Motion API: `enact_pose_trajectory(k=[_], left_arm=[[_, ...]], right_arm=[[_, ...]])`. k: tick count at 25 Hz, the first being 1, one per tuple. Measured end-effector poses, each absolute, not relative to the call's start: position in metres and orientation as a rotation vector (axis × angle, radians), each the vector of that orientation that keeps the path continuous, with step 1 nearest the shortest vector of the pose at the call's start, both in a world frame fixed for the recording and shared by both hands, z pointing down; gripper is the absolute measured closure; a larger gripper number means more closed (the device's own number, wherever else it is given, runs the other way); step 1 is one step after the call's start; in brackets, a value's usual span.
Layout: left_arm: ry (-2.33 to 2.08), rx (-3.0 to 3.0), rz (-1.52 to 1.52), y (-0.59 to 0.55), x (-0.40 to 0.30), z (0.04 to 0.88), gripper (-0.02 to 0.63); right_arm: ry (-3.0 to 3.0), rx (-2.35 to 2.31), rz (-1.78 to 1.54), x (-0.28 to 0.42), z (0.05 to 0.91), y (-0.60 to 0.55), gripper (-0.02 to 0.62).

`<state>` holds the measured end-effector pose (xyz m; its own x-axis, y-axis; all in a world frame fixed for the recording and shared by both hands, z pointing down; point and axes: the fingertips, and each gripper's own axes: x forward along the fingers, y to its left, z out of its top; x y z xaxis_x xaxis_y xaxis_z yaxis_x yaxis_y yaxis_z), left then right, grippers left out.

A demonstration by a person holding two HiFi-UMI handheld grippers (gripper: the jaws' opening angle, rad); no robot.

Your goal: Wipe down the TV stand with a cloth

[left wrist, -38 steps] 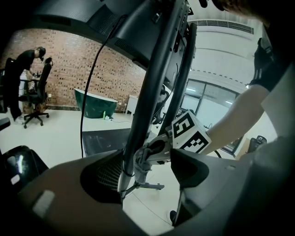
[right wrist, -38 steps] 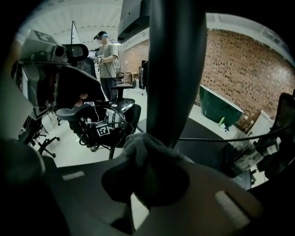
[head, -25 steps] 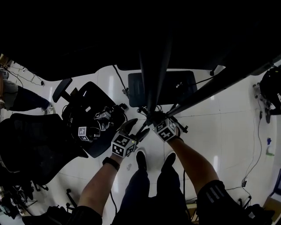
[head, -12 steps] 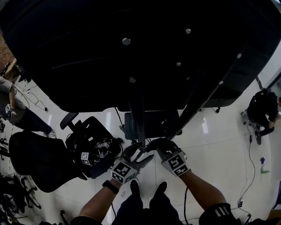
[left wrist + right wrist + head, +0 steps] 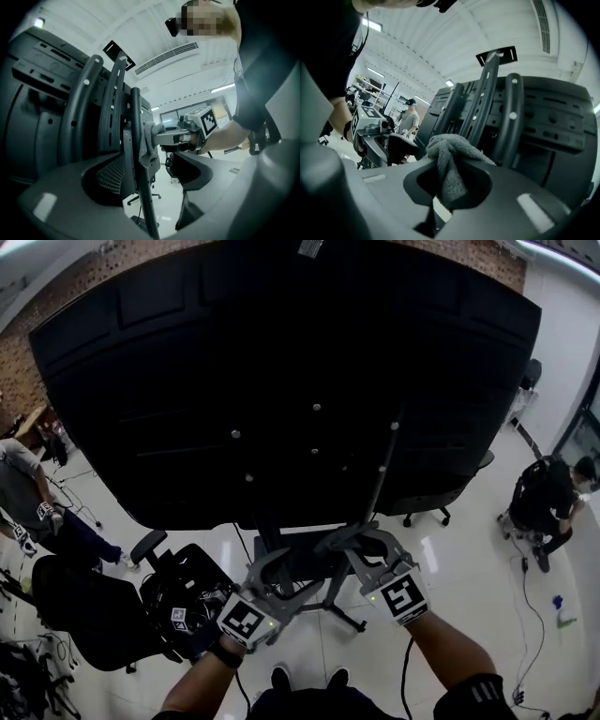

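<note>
Right gripper (image 5: 447, 178) higher, fingers (image 5: 525, 187) on cloth (image 5: 452, 145)

I count two grippers: one left gripper (image 5: 286, 577), one right gripper (image 5: 349, 545), and each carries one marker cube. There is one cloth (image 5: 450, 159). One TV (image 5: 281, 362) hangs on one stand (image 5: 330, 592), and two upright bars (image 5: 487, 103) run up the TV's back. I make out three black chairs: a near chair (image 5: 84, 610) and a loaded chair (image 5: 192, 568) at the left, and a far chair (image 5: 441, 493) behind the TV. Two other people are in the room: one person (image 5: 23, 484) at the left and a second person (image 5: 553, 498) at the right.
</note>
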<state>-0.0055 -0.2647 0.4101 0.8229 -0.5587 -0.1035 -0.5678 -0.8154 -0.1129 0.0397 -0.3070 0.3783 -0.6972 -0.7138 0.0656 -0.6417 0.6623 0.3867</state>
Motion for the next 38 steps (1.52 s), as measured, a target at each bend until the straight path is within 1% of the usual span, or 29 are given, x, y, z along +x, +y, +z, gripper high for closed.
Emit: enact_pose_trajectory(k=[4, 12, 16, 22, 26, 30, 38], left_arm=[[0.887, -2.797, 0.161, -0.262, 0.001, 0.358, 0.256], [0.877, -2.7, 0.252, -0.257, 0.011, 0.286, 0.256], [0.827, -2.678, 0.304, -0.253, 0.027, 0.251, 0.256], [0.771, -2.641, 0.337, -0.256, 0.047, 0.215, 0.256], [0.78, -2.653, 0.386, -0.267, 0.054, 0.204, 0.256], [0.792, -2.679, 0.38, -0.274, 0.063, 0.212, 0.256], [0.83, -2.748, 0.318, -0.29, 0.073, 0.255, 0.256]], right_arm=[[-2.697, 1.134, -0.597, 0.055, 0.312, -0.304, 0.572], [-2.73, 1.193, -0.756, 0.084, 0.227, -0.313, 0.572], [-2.762, 1.214, -0.774, 0.094, 0.189, -0.324, 0.572], [-2.853, 1.244, -0.69, 0.11, 0.143, -0.349, 0.572], [-2.859, 1.228, -0.655, 0.114, 0.135, -0.365, 0.572], [-2.89, 1.203, -0.616, 0.116, 0.142, -0.367, 0.572], [-2.883, 1.189, -0.468, 0.128, 0.209, -0.379, 0.571]])
